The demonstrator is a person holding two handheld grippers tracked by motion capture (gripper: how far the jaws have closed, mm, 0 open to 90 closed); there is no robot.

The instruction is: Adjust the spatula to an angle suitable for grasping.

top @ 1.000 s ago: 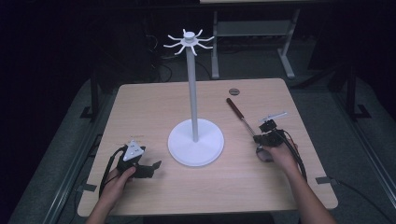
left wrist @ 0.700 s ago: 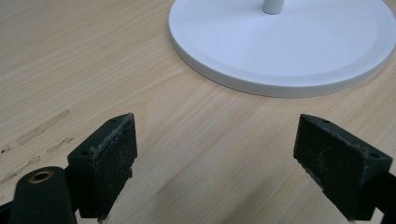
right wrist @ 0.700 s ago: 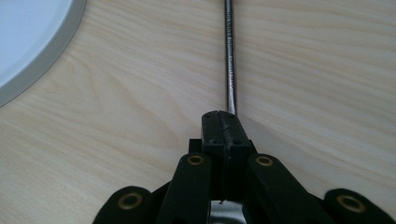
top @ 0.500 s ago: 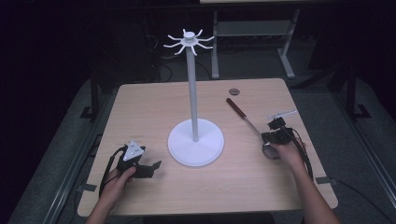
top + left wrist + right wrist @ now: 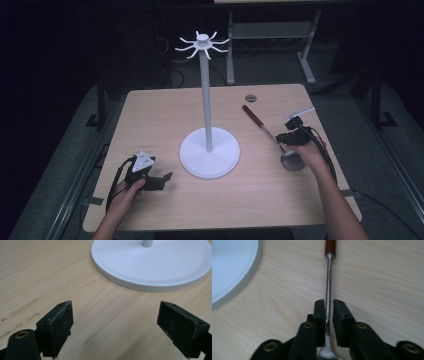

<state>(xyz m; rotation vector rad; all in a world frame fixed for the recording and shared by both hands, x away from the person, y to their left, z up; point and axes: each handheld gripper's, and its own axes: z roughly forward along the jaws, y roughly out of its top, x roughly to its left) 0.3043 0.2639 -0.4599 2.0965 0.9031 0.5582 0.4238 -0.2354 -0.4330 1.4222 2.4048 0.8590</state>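
Note:
A spoon with a brown handle (image 5: pixel 251 116) and a steel bowl (image 5: pixel 291 160) lies flat on the table's right side. My right gripper (image 5: pixel 286 141) is over its thin shaft, just above the bowl. In the right gripper view the jaws (image 5: pixel 328 307) are shut on the steel shaft (image 5: pixel 328 277), with the brown handle (image 5: pixel 330 246) pointing away. A tall white stand (image 5: pixel 206 100) with a ring of hooks (image 5: pixel 201 44) rises from a round base (image 5: pixel 210 159) at the table's middle. My left gripper (image 5: pixel 162 179) rests open near the front left, and its jaws (image 5: pixel 115 327) are wide apart and empty, facing the base (image 5: pixel 152 265).
A small dark disc (image 5: pixel 250 98) lies near the far edge of the wooden table (image 5: pixel 165 115). The stand's base (image 5: pixel 229 267) lies close to the left of the spoon. Dark floor and metal frame legs surround the table.
My right hand has shifted a little to the right and lined its gripper up along the spoon's shaft. The left gripper and the stand have not moved.

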